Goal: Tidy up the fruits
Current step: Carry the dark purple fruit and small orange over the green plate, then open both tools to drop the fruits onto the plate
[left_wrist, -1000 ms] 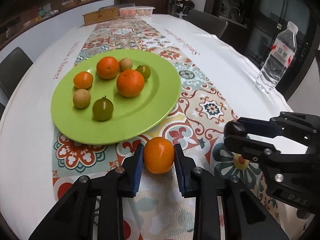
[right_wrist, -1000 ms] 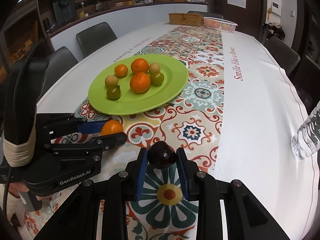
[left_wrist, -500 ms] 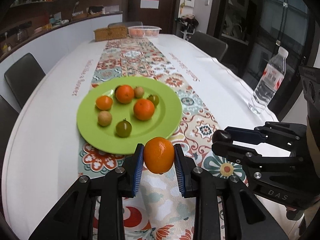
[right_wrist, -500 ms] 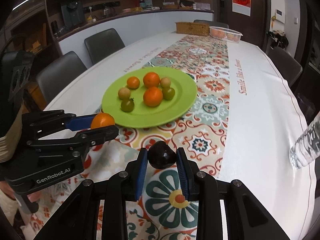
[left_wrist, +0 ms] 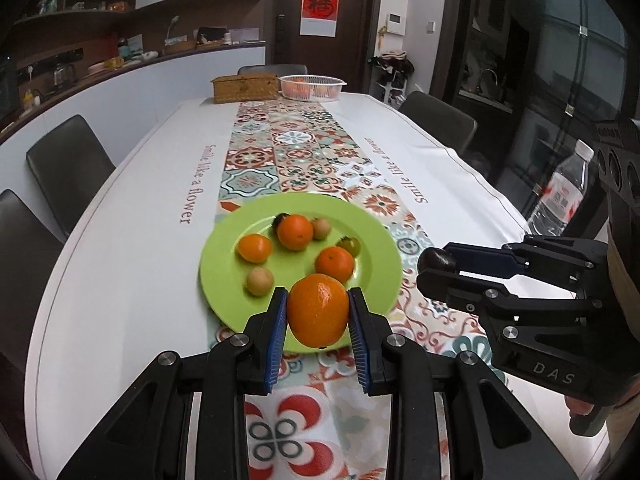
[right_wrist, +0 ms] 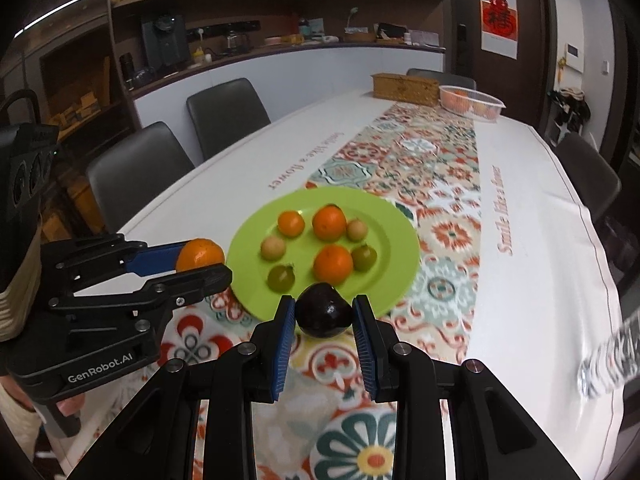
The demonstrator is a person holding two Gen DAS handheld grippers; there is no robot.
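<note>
Now the long table [left_wrist: 132,264] with its patterned runner [left_wrist: 304,152] lies well below both grippers, whereas a second ago they were down close to the cloth; so both fruits have been lifted and carried toward the green plate [left_wrist: 228,240]. On this plate lie three oranges, two pale round fruits and some small green ones, none of them disturbed. A water bottle [left_wrist: 560,200] stands far at the right edge, apart from everything. The left gripper [left_wrist: 318,316] is closed around an orange [left_wrist: 318,310], which hangs in the air over the near rim of the plate. The right gripper [right_wrist: 323,314] is closed in the same way on a dark plum-like fruit [right_wrist: 323,310], and it hovers just before the near rim, beside the left one. I judge that the picking step is finished for both hands and that the placing comes next: each fruit should go down on a free part of the plate, probably the near side. Care is needed, because round fruits roll easily and can push the others.
</note>
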